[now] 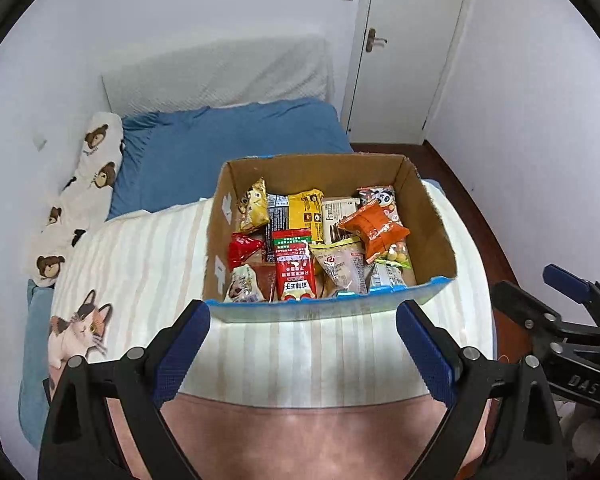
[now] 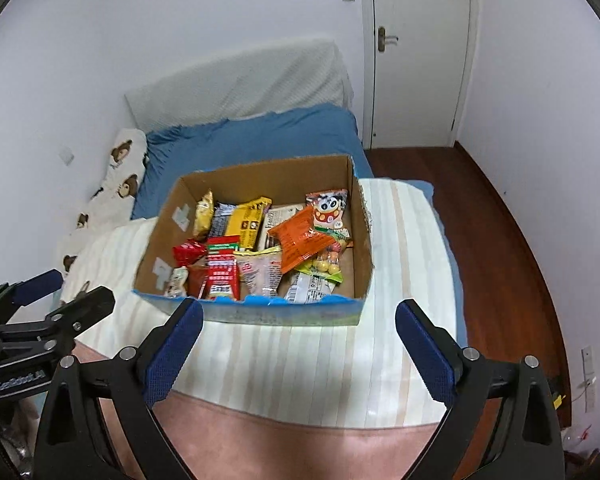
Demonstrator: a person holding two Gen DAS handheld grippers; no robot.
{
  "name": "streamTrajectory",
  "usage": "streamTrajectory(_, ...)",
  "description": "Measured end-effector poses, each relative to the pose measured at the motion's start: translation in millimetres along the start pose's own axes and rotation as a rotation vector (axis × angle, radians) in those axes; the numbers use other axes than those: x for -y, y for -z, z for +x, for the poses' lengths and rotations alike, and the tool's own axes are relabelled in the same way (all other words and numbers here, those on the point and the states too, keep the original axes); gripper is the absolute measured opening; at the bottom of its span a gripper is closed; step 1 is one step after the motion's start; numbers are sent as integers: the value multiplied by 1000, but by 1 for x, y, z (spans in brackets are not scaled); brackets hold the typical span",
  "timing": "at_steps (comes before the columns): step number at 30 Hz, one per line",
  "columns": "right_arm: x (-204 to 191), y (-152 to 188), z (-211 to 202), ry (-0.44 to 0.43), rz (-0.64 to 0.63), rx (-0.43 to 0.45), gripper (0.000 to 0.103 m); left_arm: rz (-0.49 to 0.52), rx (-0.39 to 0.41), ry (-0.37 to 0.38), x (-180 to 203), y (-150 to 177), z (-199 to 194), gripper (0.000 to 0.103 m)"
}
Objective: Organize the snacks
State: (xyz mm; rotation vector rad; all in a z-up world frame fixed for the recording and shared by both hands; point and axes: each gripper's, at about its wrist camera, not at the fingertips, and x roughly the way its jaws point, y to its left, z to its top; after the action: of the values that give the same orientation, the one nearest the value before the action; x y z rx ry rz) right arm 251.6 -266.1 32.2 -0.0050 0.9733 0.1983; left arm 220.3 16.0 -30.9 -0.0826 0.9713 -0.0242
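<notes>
Left wrist view: the left gripper (image 1: 303, 320) is hovering above a striped blanket (image 1: 140, 248) on a bed, its blue-padded jaws standing wide apart with nothing between them; just beyond the fingertips a cardboard box (image 1: 432, 224) is sitting on the blanket, holding assorted snack packets, among them an orange packet (image 1: 374, 230) lying on top at the right and a red sachet (image 1: 294, 276) near the front wall; the right gripper (image 1: 540, 292) is showing at the right edge.

Right wrist view: the right gripper (image 2: 299, 318) is hovering before the same cardboard box (image 2: 362, 236), its jaws likewise spread and empty; the orange packet (image 2: 302, 240) is lying among the snacks; the left gripper (image 2: 66, 290) is showing at the left edge, apart from the box; a white door (image 2: 420, 52) is standing shut behind.
</notes>
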Motion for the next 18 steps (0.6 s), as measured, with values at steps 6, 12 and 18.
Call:
streamTrajectory(6, -6, 24, -60, -7, 0, 65, 99, -1, 68, -24, 1, 24, -45, 95)
streamTrajectory(12, -17, 46, -110, 11, -18, 124, 101, 7, 115, -61, 2, 47, -88, 95)
streamTrajectory(18, -29, 60, -151, 11, -42, 178, 102, 16, 148, -80, -2, 62, -116, 95)
